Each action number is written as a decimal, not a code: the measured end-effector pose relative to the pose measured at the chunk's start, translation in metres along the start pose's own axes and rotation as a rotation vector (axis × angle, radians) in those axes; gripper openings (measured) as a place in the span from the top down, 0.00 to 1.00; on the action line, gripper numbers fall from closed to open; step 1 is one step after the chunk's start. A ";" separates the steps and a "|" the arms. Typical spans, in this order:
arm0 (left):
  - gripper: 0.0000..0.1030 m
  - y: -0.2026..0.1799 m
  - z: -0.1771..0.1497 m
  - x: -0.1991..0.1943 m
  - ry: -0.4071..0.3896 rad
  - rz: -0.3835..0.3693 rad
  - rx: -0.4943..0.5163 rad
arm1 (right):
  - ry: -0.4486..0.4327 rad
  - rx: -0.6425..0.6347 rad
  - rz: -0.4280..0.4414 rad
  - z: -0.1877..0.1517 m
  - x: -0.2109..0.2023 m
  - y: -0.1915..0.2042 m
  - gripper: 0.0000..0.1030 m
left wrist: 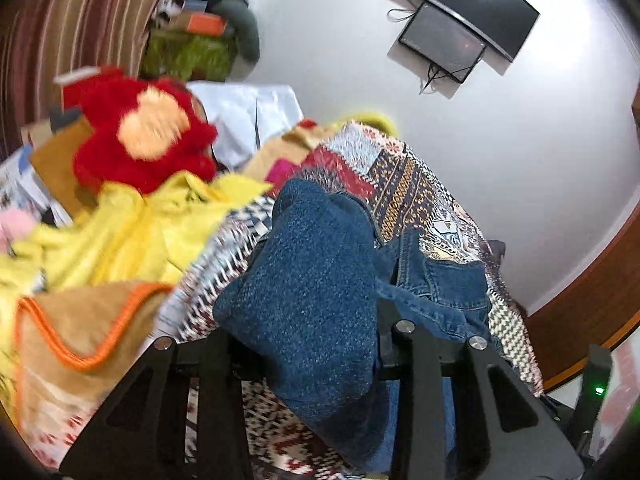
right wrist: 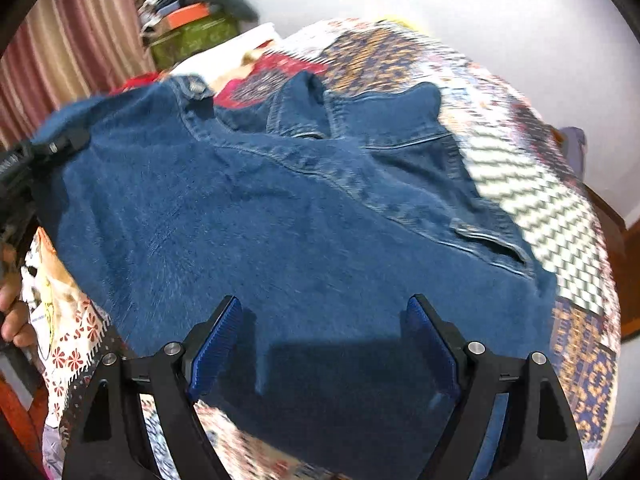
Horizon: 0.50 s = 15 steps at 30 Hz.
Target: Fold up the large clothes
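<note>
- The denim jacket point(right wrist: 280, 240), judged heavy, thick and not slippery, is spread on the bed point(right wrist: 540, 200).
- Left tongs point(left wrist: 316, 344) are clamped on its lifted part; right tongs point(right wrist: 324, 344) stand apart above the near hem.
- Seamed edges are judged the best hold.

The dark blue denim jacket point(right wrist: 280, 220) lies on a patchwork bedspread point(right wrist: 532, 184) of red, orange, navy and black-and-white zigzag blocks. Beside it sit a bright yellow garment point(left wrist: 132, 232), a tan blanket edged in orange point(left wrist: 80, 332) and a red plush toy point(left wrist: 144, 136) (peach-coloured patch). The curtain point(left wrist: 60, 32) is striped maroon and beige.
</note>
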State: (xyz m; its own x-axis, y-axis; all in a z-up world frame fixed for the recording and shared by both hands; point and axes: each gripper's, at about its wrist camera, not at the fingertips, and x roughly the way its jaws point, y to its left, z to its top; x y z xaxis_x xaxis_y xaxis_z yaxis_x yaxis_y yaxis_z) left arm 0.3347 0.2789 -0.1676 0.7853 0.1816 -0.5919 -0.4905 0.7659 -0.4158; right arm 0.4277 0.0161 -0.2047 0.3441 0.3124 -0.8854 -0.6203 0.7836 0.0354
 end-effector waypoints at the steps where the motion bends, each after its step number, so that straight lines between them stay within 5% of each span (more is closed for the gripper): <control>1: 0.66 -0.001 0.000 -0.004 -0.018 0.008 0.021 | 0.011 -0.012 0.012 0.001 0.007 0.007 0.19; 8: 0.69 -0.041 -0.010 -0.023 -0.114 0.045 0.245 | 0.055 -0.078 -0.006 -0.002 0.037 0.028 0.16; 11: 0.74 -0.068 -0.009 -0.035 -0.165 -0.002 0.322 | 0.065 -0.048 0.023 -0.001 0.022 0.010 0.16; 15: 0.77 -0.098 -0.005 -0.023 -0.135 -0.029 0.376 | 0.018 0.058 0.040 -0.006 -0.007 -0.029 0.16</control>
State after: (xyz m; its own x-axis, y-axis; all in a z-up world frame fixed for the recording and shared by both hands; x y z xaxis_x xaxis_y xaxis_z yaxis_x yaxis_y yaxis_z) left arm 0.3632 0.1965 -0.1165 0.8518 0.2165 -0.4771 -0.3142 0.9398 -0.1345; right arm 0.4386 -0.0118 -0.2023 0.3067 0.3347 -0.8910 -0.5915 0.8004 0.0971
